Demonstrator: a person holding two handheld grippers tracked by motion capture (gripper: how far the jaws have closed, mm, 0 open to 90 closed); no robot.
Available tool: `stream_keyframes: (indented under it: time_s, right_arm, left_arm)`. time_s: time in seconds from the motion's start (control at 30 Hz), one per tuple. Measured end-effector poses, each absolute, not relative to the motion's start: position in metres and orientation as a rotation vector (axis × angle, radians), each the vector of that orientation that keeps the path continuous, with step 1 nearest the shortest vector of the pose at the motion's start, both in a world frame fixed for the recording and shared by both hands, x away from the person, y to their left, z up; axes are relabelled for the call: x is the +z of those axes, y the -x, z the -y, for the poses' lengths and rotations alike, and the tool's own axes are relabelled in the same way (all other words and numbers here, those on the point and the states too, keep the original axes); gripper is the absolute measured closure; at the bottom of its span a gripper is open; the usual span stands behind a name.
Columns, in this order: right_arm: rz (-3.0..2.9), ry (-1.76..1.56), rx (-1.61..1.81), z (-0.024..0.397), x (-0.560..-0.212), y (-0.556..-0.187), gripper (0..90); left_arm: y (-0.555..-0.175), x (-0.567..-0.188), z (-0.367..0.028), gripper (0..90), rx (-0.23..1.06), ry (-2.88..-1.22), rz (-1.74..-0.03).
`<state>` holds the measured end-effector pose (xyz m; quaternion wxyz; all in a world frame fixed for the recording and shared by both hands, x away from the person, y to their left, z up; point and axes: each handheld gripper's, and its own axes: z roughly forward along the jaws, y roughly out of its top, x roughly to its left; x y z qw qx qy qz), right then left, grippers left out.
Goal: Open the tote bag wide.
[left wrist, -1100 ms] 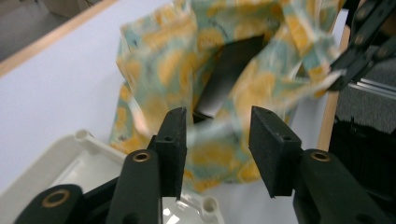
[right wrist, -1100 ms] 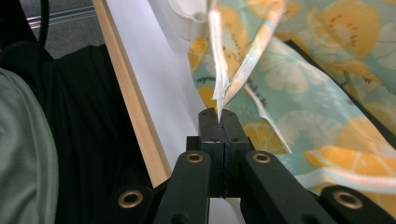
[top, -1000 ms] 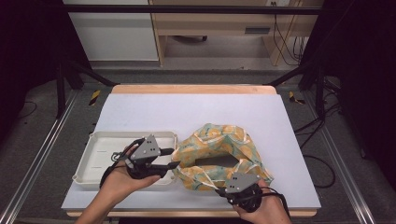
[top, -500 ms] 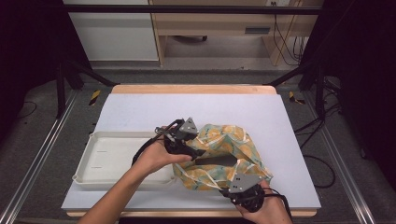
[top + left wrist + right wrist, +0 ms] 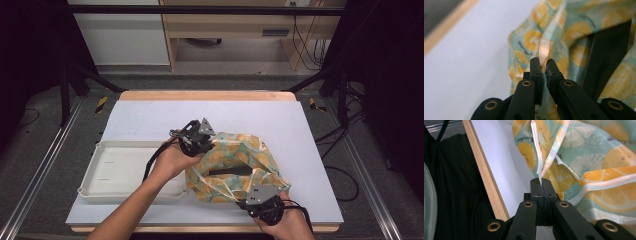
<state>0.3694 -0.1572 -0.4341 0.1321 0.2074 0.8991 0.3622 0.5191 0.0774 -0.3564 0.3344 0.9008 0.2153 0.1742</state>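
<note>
Since the earlier frames, the left tool (image 5: pixel 210 142) has travelled from above the white tray (image 5: pixel 100 175) across to the far-left edge of the printed cloth (image 5: pixel 235 157). Its jaws have just been closing, and in the left gripper view they stand pressed on a fold of the cloth's (image 5: pixel 554 32) pale hem, with the fabric passing between the pads. The right tool (image 5: pixel 260 200) has kept its place at the cloth's near edge; in the right gripper view its jaws are pressed together on the white trim (image 5: pixel 540 167) of the cloth (image 5: pixel 594 162).

The cloth, printed with orange citrus slices on pale green, lies bunched on the tabletop (image 5: pixel 150 115), right of centre and close to the near edge. A dark opening (image 5: pixel 230 171) shows in its middle. Its left side is just beside the tray's right rim. The tray sits toward the near-left corner of the tabletop, and no contents can be made out in it.

Assessment: both tools now pinch the cloth at roughly opposite edges, far-left and near-right. This grip pattern suits lifting and spreading the cloth, or pulling the opening wider. Either pinch holds only thin hem material, so a sharp pull could slip it free.
</note>
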Motion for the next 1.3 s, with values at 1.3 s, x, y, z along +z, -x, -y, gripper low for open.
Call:
stream_keyframes:
  time_s: [1.3]
  right_arm:
    - [-2.556, -0.652, 1.029, 0.179, -0.371, -0.429, 55.4]
  left_arm:
    - [-0.483, -0.321, -0.098, 88.3, 0.392, -2.211, -0.488]
